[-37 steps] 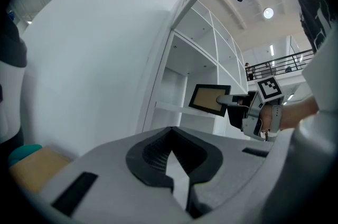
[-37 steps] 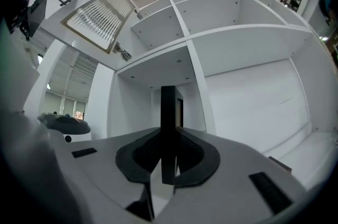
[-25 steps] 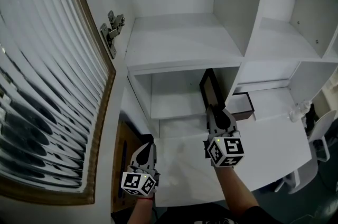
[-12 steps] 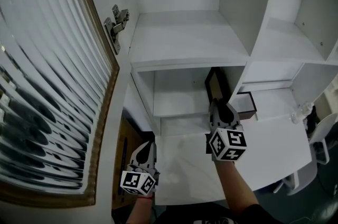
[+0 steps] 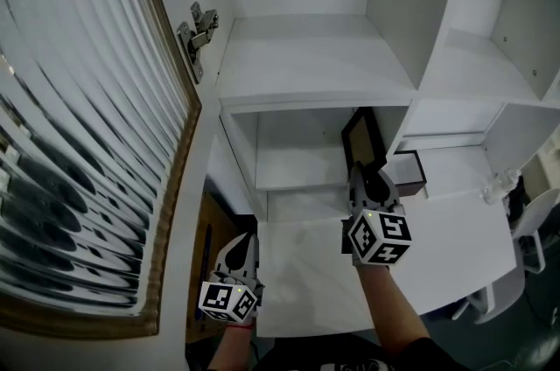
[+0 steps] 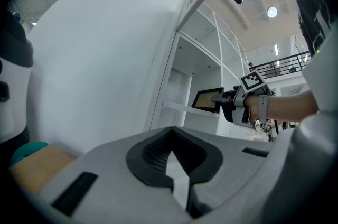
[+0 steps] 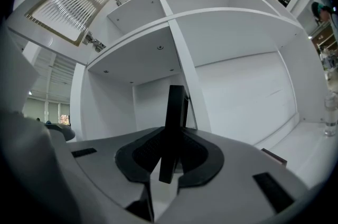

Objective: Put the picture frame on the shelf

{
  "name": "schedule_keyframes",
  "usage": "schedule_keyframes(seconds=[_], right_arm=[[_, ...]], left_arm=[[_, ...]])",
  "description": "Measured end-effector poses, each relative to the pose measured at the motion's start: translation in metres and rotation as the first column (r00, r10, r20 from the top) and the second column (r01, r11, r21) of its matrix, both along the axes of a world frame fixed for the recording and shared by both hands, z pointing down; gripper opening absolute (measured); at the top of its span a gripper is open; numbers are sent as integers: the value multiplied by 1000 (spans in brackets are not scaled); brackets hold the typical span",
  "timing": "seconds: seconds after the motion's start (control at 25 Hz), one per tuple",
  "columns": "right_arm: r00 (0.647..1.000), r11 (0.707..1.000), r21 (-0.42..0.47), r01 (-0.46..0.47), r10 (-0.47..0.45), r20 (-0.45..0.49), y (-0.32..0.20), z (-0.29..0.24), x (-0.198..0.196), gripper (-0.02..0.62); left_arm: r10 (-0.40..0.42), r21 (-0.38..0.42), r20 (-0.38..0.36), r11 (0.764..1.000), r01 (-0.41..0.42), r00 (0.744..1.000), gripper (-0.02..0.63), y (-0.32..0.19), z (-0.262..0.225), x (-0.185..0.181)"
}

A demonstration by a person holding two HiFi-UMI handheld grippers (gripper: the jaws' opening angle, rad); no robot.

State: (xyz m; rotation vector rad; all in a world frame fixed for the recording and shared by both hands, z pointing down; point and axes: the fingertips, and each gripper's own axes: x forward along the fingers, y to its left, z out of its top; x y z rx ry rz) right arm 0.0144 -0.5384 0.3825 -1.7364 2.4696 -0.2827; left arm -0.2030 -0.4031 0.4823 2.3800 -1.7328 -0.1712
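Note:
The picture frame [image 5: 362,138], dark-rimmed with a brownish face, is held upright and edge-on, with my right gripper [image 5: 366,178] shut on its lower edge. It stands at the mouth of the lower shelf compartment [image 5: 297,157], close to the white vertical divider [image 5: 398,120]. The right gripper view shows the frame [image 7: 174,112] as a dark bar clamped between the jaws. From the left gripper view, the frame [image 6: 204,100] and the right gripper [image 6: 226,103] show at the right. My left gripper [image 5: 239,248] hangs low at the left, shut and holding nothing.
A cabinet door with ribbed glass [image 5: 79,142] stands open at the left, its hinge [image 5: 196,31] by the upper shelf board [image 5: 306,63]. A small dark box [image 5: 406,171] and a clear bottle [image 5: 495,184] sit on the white tabletop [image 5: 446,242].
My right gripper has carried the frame a little up and to the right, closer to the divider. The left gripper has stayed where it was.

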Motion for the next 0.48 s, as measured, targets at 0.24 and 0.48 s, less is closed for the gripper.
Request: schedule_keyframes(seconds=[0.24, 0.48], right_arm=[[1000, 1000, 8, -3, 3, 0, -8, 7, -7, 46], [1000, 1000, 7, 16, -15, -12, -6, 10, -9, 55]], left_arm=[[19, 4, -8, 1000, -19, 1000, 3, -14, 10, -7], [25, 4, -13, 1000, -25, 1000, 3, -16, 12, -6]])
